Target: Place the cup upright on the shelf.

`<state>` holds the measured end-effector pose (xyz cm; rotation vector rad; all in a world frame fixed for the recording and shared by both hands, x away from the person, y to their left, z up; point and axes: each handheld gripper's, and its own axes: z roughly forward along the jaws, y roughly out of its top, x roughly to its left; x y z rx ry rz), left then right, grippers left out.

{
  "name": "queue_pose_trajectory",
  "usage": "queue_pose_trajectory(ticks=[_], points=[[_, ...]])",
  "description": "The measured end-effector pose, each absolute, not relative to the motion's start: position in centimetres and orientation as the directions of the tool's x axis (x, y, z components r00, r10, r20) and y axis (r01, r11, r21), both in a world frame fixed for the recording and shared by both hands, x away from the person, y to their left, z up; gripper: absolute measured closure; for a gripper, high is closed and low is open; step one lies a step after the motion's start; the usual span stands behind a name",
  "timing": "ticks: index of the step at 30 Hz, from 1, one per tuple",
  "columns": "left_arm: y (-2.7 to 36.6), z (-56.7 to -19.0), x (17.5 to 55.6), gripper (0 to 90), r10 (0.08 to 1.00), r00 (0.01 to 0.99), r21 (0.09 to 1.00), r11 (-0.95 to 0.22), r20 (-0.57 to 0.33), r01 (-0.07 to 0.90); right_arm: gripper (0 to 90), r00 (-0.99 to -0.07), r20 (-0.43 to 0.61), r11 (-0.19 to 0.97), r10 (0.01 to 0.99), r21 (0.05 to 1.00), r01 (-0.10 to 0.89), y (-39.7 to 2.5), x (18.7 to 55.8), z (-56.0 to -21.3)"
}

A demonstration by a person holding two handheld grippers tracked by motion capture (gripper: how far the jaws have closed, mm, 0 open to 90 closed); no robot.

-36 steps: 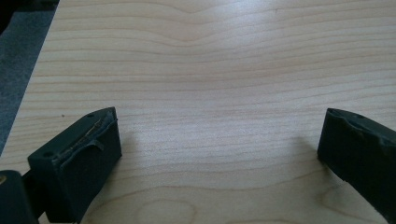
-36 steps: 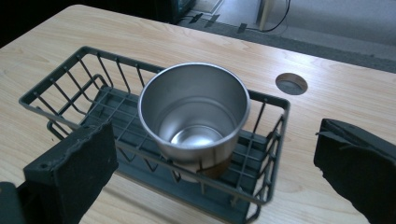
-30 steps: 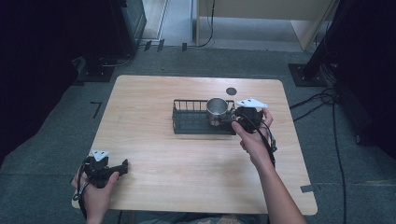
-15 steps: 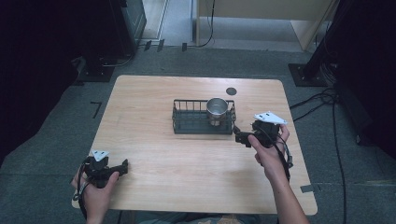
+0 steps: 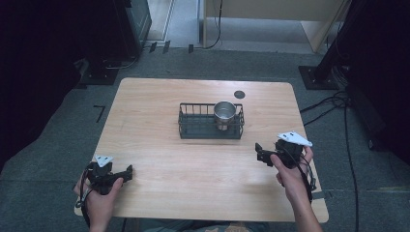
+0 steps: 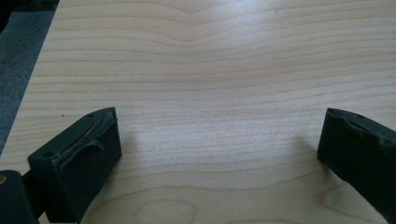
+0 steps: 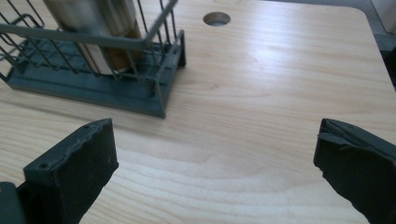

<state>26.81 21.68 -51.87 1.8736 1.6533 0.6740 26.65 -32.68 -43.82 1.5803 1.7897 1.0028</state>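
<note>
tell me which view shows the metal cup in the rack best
The high view: the metal cup stands upright, whole, in the right end of the wire rack. The right gripper view catches just its lower side through the wires. The left gripper view looks at bare table.

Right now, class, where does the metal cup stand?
In the high view the metal cup stands upright in the right end of the dark wire basket at mid-table, just short of the round hole in the tabletop.

Bright tabletop, dark surroundings, soft blurry close-ups
</note>
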Motion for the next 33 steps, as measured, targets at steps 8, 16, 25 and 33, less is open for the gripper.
queue_pose_trajectory(ticks=[8,16,25,33], points=[[21.7,-51.9,26.8,0.0,0.992,0.121,0.688,-0.099,0.015,0.719,0.0,-0.127,0.082,0.011,0.988,0.801,0.599,-34.3,25.3,-45.4],[21.7,-51.9,26.8,0.0,0.993,0.121,0.688,-0.098,0.015,0.719,0.0,-0.104,0.073,0.007,0.992,0.787,0.617,-35.6,24.0,-47.3],[21.7,-51.9,26.8,0.0,0.993,0.121,0.688,-0.098,0.015,0.719,0.0,-0.093,0.064,0.011,0.994,0.766,0.643,-36.9,22.5,-49.9],[21.7,-51.9,26.8,0.0,0.993,0.121,0.688,-0.098,0.015,0.719,0.0,-0.061,0.065,-0.008,0.996,0.745,0.667,-38.5,21.3,-51.4]])
